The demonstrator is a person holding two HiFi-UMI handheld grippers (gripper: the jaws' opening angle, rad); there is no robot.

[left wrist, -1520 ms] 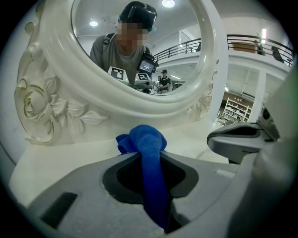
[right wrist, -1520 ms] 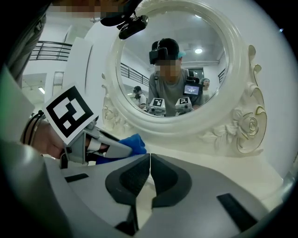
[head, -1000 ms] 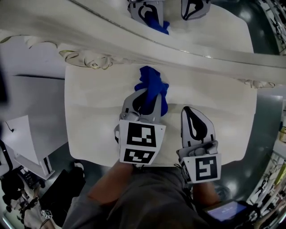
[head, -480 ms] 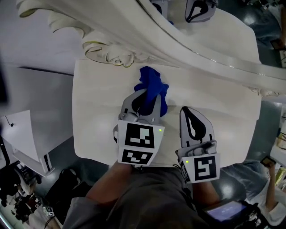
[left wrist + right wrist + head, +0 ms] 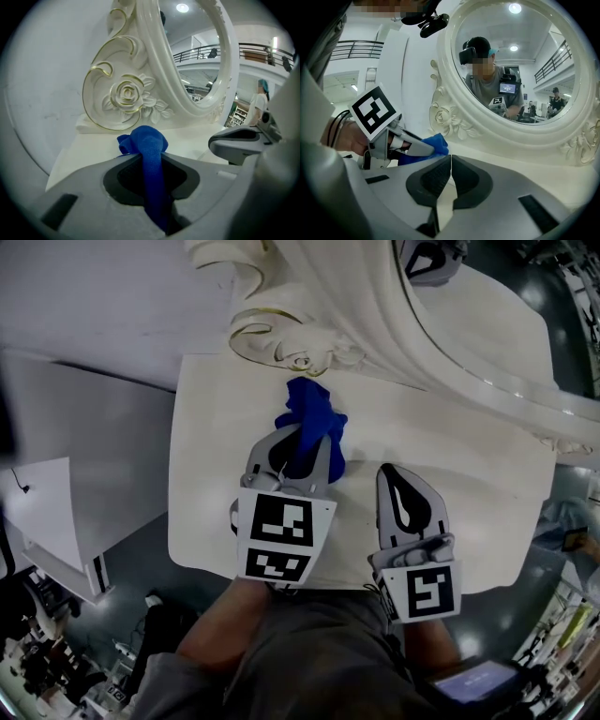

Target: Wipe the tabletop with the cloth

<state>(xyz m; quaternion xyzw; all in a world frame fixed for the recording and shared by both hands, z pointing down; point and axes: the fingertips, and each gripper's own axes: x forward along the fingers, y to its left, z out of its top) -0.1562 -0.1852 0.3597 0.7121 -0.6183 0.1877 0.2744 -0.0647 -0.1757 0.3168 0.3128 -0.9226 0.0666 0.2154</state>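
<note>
In the head view a crumpled blue cloth (image 5: 309, 420) lies on the white tabletop (image 5: 469, 474), close to the carved base of a mirror frame (image 5: 291, 338). My left gripper (image 5: 302, 439) is shut on the cloth's near end. Seen from the left gripper view, the cloth (image 5: 150, 150) runs as a pinched strip between the jaws and bunches on the table just ahead. My right gripper (image 5: 398, 479) rests on the table to the right, jaws shut and empty. In the right gripper view its jaws (image 5: 450, 171) meet, with the cloth (image 5: 435, 143) at the left.
An ornate white mirror (image 5: 520, 61) with rose carving (image 5: 124, 93) stands along the table's far side, very near the cloth. A person with a headset shows reflected in it. The table's left edge (image 5: 173, 474) drops to a dark floor with a white box (image 5: 52, 521).
My left gripper and the cloth have slid a little to the left, toward the mirror's carved corner. The head view has swung, so the frame looks shifted. The right gripper stayed put.
</note>
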